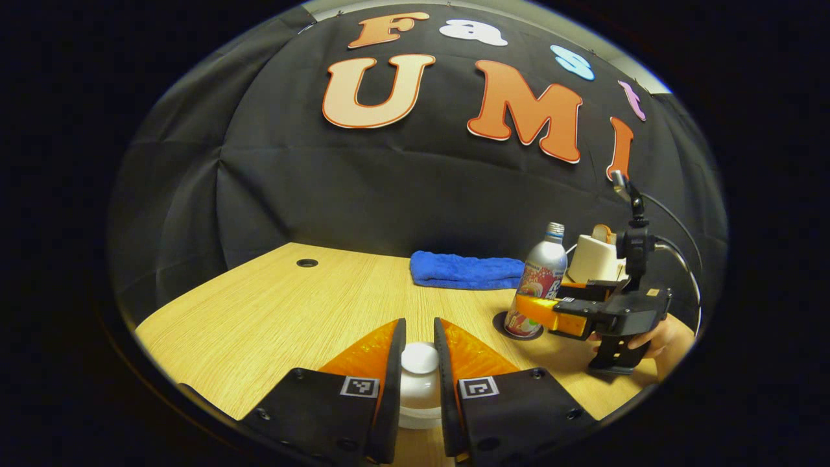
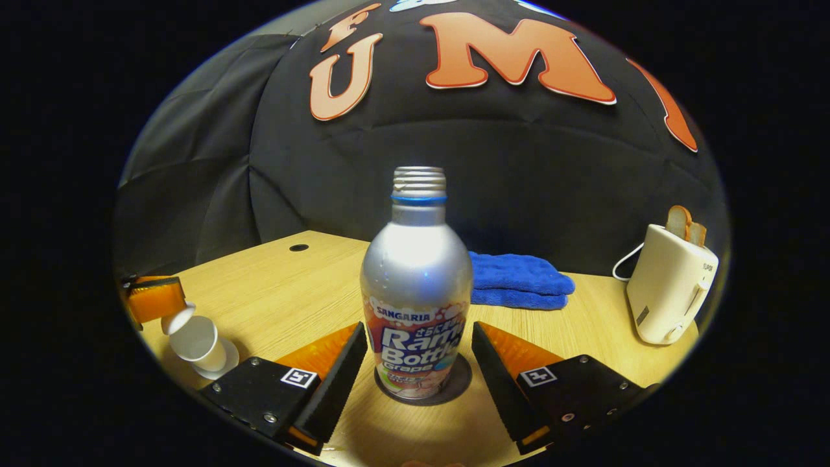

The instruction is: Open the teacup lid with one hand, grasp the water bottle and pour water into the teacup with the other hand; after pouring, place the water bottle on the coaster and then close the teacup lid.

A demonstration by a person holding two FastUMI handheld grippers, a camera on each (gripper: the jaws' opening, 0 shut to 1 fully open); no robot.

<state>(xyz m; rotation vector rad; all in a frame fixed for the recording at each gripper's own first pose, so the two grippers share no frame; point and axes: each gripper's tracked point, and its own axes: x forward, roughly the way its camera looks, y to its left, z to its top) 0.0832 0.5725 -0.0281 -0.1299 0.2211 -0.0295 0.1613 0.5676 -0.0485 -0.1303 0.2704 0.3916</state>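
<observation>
Your left gripper [image 1: 419,353] pinches the teacup lid's knob [image 1: 419,358] at bottom centre, ready to reseat it on the teacup [image 2: 194,344]. Your right gripper [image 2: 419,363] stands open around the water bottle [image 2: 416,305], upright on its coaster [image 2: 458,384], so pouring looks finished.

left gripper [image 1: 419,353] jaws narrowed, right gripper [image 2: 419,363] jaws spread

Blue towel [image 2: 519,279], toaster [image 2: 671,285] (bread inside)
</observation>
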